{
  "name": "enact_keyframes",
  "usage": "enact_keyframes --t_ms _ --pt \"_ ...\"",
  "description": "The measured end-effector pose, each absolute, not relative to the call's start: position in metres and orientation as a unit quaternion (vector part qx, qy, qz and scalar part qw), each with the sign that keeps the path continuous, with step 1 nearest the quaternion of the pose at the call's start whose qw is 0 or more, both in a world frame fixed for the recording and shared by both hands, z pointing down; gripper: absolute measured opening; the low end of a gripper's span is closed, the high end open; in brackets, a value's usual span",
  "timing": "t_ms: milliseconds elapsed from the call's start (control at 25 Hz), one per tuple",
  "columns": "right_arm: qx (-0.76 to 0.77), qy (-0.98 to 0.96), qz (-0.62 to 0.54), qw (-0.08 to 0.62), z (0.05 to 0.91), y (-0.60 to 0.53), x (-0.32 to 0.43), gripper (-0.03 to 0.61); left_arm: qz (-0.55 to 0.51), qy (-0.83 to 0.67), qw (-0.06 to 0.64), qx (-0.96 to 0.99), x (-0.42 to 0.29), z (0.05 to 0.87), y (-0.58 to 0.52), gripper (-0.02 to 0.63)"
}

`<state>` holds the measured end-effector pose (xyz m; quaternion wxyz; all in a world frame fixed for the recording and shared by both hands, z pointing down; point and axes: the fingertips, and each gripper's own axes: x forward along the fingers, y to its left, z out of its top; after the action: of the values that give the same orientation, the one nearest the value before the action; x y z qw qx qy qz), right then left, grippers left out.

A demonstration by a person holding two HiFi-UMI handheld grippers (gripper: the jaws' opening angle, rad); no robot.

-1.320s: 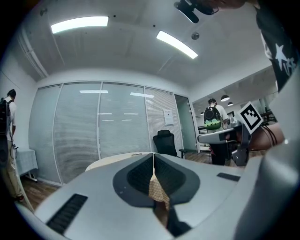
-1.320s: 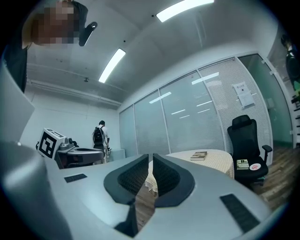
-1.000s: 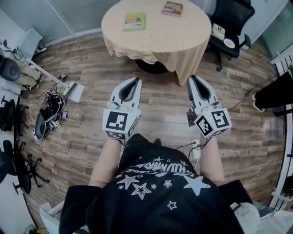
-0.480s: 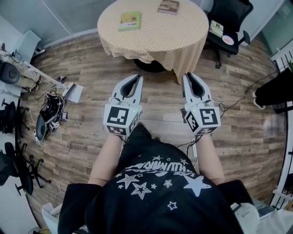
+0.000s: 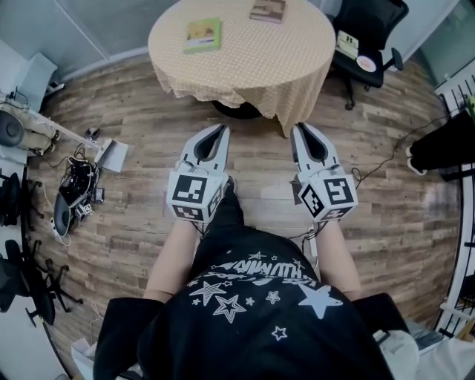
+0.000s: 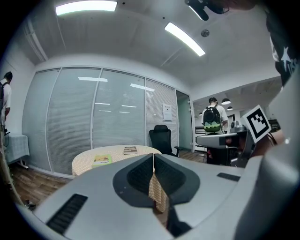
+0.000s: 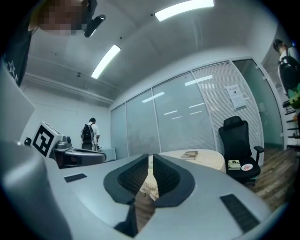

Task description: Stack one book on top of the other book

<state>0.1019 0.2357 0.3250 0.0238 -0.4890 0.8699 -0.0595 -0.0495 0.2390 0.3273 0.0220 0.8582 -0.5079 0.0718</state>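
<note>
While the person is standing on the wooden floor, back from the round table [image 5: 245, 70], both arms are reaching out in front of the body. The forearms are lying side by side, a little apart, and each hand is holding a gripper. Both grippers are pointing ahead at the table, almost flat, with their marker cubes facing up.

The left gripper [image 5: 221, 128] is pressing its jaws together, and nothing is sitting between them. The right gripper [image 5: 299, 126] is holding its jaws just a tiny crack apart, and nothing is sitting in that crack either.

The green book [image 5: 202, 35] is lying flat on the left side of the table top. The brown book [image 5: 268, 10] is lying flat near the far edge, on the right. The two books are resting well apart, and neither gripper is touching them. A black chair [image 5: 371, 30] is standing just beside the table.
</note>
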Motion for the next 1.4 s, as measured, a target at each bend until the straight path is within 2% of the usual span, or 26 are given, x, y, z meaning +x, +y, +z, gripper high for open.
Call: enact_keyframes --t_ms 480,1400 --pt "-0.519 0.851 -0.076 -0.004 0.344 0.164 0.097 0.038 0.077 -0.481 0.049 0.872 -0.05 0.345 0.158 0.014" --pt "-0.544 0.833 -0.102 -0.024 0.347 0.029 0.03 0.026 0.064 -0.445 0.092 0.888 -0.113 0.355 0.01 0.014"
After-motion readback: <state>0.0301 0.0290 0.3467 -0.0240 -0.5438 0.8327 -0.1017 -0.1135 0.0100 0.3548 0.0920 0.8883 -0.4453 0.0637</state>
